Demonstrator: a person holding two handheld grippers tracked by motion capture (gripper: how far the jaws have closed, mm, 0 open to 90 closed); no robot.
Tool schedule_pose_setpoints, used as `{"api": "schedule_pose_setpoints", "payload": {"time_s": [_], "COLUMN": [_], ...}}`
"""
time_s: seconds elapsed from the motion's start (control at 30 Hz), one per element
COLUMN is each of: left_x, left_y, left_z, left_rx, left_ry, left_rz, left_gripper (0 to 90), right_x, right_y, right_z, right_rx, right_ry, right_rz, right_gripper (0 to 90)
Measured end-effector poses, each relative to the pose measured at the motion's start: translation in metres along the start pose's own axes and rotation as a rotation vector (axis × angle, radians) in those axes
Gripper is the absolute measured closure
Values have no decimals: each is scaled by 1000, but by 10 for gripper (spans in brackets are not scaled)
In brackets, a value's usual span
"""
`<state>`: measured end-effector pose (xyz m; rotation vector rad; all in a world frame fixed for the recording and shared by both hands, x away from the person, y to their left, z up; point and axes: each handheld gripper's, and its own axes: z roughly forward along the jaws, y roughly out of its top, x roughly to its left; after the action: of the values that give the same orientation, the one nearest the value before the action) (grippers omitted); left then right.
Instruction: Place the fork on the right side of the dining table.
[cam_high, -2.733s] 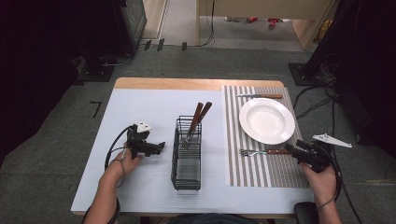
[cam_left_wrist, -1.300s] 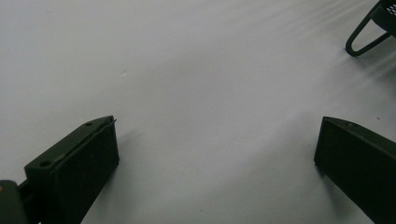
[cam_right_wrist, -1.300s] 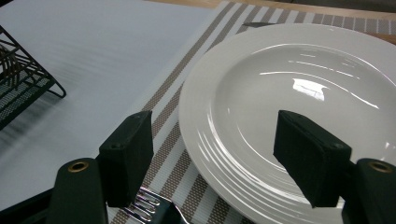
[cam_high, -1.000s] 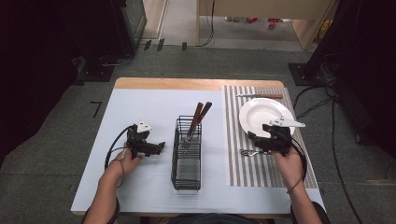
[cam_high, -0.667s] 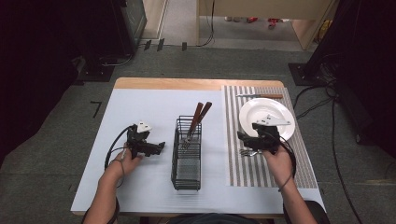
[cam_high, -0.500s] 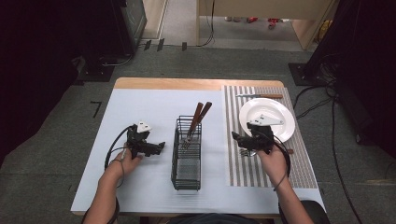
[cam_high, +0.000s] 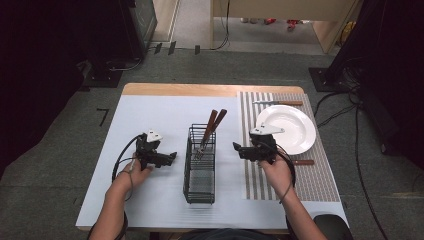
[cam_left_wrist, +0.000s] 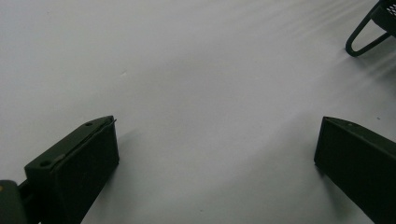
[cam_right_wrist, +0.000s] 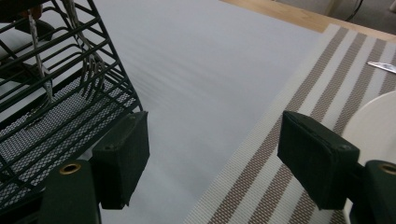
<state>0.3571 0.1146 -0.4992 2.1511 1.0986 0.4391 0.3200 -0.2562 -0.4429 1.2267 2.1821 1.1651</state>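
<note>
Right gripper (cam_high: 239, 150), jaws apart and empty, hovers just right of the black wire-mesh cutlery basket (cam_high: 200, 167) at mid-table, aimed at its two brown-handled utensils (cam_high: 212, 127): light, stiff, likely slick steel below, so best gripped on the upstanding wooden handles; left gripper (cam_high: 168, 158) jaws apart

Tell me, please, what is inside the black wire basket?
Inside the wire basket stand two utensils with brown handles, leaning toward its far end; fork tines show through the wires. The second utensil's head cannot be told.
</note>
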Motion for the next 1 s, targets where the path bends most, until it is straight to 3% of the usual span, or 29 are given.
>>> {"api": "schedule_pose_setpoints", "payload": {"time_s": [0.37,1.0], "left_x": [0,0], "left_y": [0,0], "left_z": [0,0], "left_rx": [0,0], "left_ry": [0,0], "left_rz": [-2,-2], "left_gripper": [0,0], "right_x": [17,33], "right_y": [-6,-29], "right_z": [21,45], "right_rx": [9,38], "right_ry": [17,21], "right_rz": [-5,14], "right_gripper": [237,213]}}
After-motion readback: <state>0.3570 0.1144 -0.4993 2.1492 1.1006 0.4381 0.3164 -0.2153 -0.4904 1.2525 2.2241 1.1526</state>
